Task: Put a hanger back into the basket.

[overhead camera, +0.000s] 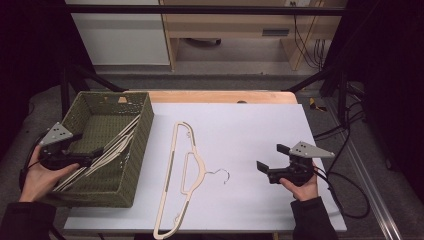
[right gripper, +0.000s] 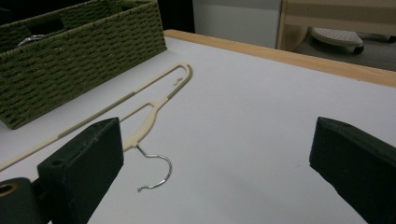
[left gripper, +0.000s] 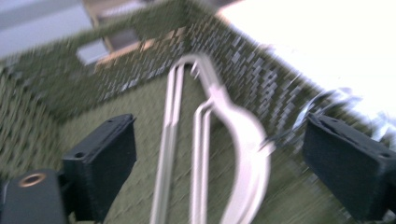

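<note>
Cream hangers (overhead camera: 107, 150) lie slanted inside the green woven basket (overhead camera: 137, 155), beneath the left gripper (overhead camera: 87, 159), its fingers spread and empty. Another hanger (overhead camera: 175, 175) rests on the white surface (overhead camera: 260, 125) near the right gripper (overhead camera: 267, 165), fingers wide apart.

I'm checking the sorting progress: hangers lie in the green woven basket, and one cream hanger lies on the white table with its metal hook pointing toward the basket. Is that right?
Not quite. The cream hanger lies on the white table, but its metal hook points away from the green woven basket, toward the right gripper, as the high view shows. Hangers do lie in the basket.
</note>
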The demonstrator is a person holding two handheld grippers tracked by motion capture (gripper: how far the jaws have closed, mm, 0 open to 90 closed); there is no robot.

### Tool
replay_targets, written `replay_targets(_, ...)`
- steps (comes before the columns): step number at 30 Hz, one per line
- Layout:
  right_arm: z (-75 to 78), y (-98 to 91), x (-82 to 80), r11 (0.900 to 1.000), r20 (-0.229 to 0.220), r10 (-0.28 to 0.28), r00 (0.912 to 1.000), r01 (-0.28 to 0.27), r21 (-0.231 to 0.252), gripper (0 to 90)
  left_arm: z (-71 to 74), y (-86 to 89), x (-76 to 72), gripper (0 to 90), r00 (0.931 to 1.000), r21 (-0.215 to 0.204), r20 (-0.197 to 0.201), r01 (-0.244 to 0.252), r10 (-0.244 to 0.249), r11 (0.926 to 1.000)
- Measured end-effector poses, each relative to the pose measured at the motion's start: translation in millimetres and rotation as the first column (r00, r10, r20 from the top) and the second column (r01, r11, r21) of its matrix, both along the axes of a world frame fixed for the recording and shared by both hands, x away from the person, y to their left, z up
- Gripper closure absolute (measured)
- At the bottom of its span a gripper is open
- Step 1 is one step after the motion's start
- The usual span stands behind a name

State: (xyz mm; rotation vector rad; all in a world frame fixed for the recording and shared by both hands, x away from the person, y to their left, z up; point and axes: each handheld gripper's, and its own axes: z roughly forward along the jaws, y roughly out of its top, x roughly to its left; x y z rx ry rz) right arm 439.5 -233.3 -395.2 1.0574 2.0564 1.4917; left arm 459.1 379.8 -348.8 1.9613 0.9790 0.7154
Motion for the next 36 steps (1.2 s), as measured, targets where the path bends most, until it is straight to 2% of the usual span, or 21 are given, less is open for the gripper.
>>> replay_targets(4, -0.3, 1.1, -0.2, 0.9997, 0.0, 0.018, 0.9998, -0.018, 0.017, 4.6, 10.0, -18.2, -8.2, 14.0, 0.9981, -0.056, 0.049, 0.04, -0.037, 0.9977)
replay_targets(5, -0.4, 1.4, -0.1, 0.9996, 0.0, 0.021, 0.9998, -0.021, 0.02, 4.6, 12.0, -24.8, -11.2, 15.8, 0.9958, -0.078, 0.06, 0.073, -0.069, 0.9942)
replay_targets(6, -0.4, 2.0, -0.1, 0.9994, 0.004, 0.023, 0.9997, -0.023, 0.025, 4.5, 12.9, -30.0, -13.2, 23.7, 0.9925, -0.084, 0.074, 0.104, -0.098, 0.991)
replay_targets(8, -0.2, 2.8, -0.4, 0.9993, 0.005, 0.024, 0.9997, -0.024, 0.027, 4.2, 14.7, -41.9, -16.9, 23.2, 0.9882, -0.071, 0.106, 0.118, -0.11, 0.9905)
replay_targets(11, 0.1, 3.9, -0.5, 0.9988, 0.005, 0.03, 0.9995, -0.03, 0.037, 3.8, 14.9, -58.9, -21.3, 25.0, 0.9799, -0.089, 0.132, 0.162, -0.15, 0.9827)
replay_targets(15, -0.1, 8.6, -0.5, 0.9984, 0.004, 0.039, 0.9992, -0.039, 0.042, 3.4, 11.1, -82.0, -27.8, 26.1, 0.9752, -0.143, 0.132, 0.196, -0.178, 0.9701)
replay_targets(17, -0.1, 11.6, -0.2, 0.9979, 0.003, 0.048, 0.9988, -0.048, 0.042, 3.9, 7.7, -94.7, -32.8, 26.1, 0.9733, -0.151, 0.136, 0.205, -0.185, 0.967)
replay_targets(18, -0.1, 12.6, -0.1, 0.9976, 0.002, 0.059, 0.9983, -0.059, 0.037, 4.7, 6.6, -99.3, -34.5, 24.9, 0.974, -0.153, 0.128, 0.206, -0.187, 0.9666)
replay_targets(19, -0.1, 13.9, -0.2, 0.9972, -0.001, 0.062, 0.9981, -0.062, 0.041, 4.6, 3.9, -107.6, -37.5, 21.9, 0.9732, -0.157, 0.136, 0.206, -0.185, 0.966)
replay_targets(20, -0.3, 16.0, -0.2, 0.997, 0.0, 0.064, 0.998, -0.064, 0.044, 4.5, 1.0, -115.7, -40.3, 18.7, 0.9709, -0.172, 0.143, 0.215, -0.192, 0.9612)
replay_targets(24, -1.5, 21.5, -0.3, 0.9965, 0.005, 0.074, 0.9972, -0.074, 0.038, 5.0, -8.2, -138.7, -49.4, 13.5, 0.9685, -0.206, 0.122, 0.239, -0.217, 0.9491)
replay_targets(27, -2.7, 23.6, -0.1, 0.9967, 0.01, 0.075, 0.9971, -0.075, 0.029, 5.3, -17.4, -156.7, -56.2, 13.5, 0.9633, -0.205, 0.102, 0.265, -0.248, 0.9424)
replay_targets(29, -3.5, 24.3, 0.1, 0.9967, 0.011, 0.077, 0.997, -0.077, 0.025, 6.2, -24.0, -167.5, -60.6, 13.2, 0.9608, -0.189, 0.086, 0.275, -0.264, 0.9426)
replay_targets(31, -3.6, 24.5, 0.1, 0.9957, 0.004, 0.088, 0.9961, -0.088, 0.028, 7.5, -33.4, -178.4, -63.8, 13.0, 0.9557, -0.179, 0.064, 0.294, -0.287, 0.9389)
replay_targets(34, -4.0, 25.7, 0.0, 0.9945, 0.002, 0.1, 0.995, -0.1, 0.03, 7.9, -43.9, -186.9, -66.1, 12.9, 0.9541, -0.166, 0.045, 0.299, -0.296, 0.9396)
replay_targets(36, -4.2, 26.5, -0.4, 0.9946, 0.002, 0.101, 0.9949, -0.101, 0.024, 7.9, -52.4, -191.8, -67.4, 14.3, 0.9571, -0.164, 0.03, 0.289, -0.288, 0.9432)
